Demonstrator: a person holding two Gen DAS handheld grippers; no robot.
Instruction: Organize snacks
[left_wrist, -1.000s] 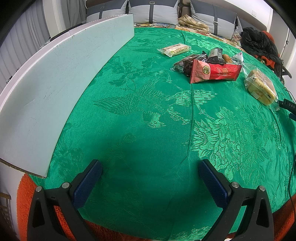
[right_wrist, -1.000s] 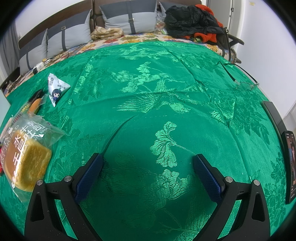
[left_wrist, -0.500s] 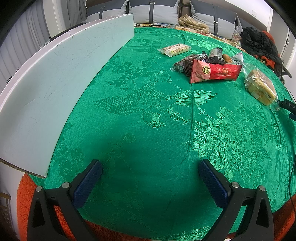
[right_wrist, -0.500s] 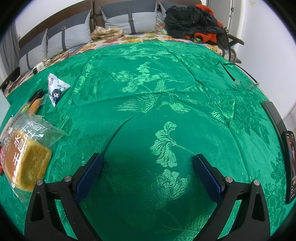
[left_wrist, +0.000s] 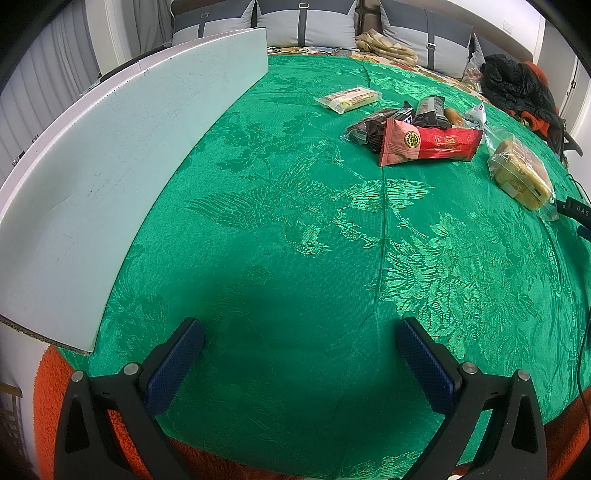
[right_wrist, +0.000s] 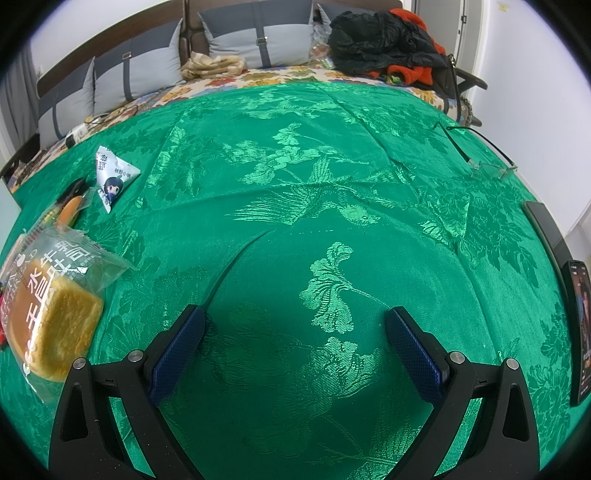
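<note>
Snacks lie on a green patterned cloth (left_wrist: 295, 229). In the left wrist view a red packet (left_wrist: 428, 144) lies over dark wrappers (left_wrist: 373, 127), with a pale bar packet (left_wrist: 349, 99) behind and a bagged bread (left_wrist: 521, 173) to the right. My left gripper (left_wrist: 299, 336) is open and empty, well short of them. In the right wrist view the bagged bread (right_wrist: 51, 317) lies at the left, a small white triangular packet (right_wrist: 112, 175) behind it. My right gripper (right_wrist: 295, 321) is open and empty over bare cloth.
A long white board (left_wrist: 122, 162) stands along the left edge of the cloth. A phone (right_wrist: 583, 325) and a dark strip (right_wrist: 546, 229) lie at the right edge, glasses (right_wrist: 491, 168) further back. Cushions (right_wrist: 258, 37) and a heap of clothes (right_wrist: 384, 40) lie behind.
</note>
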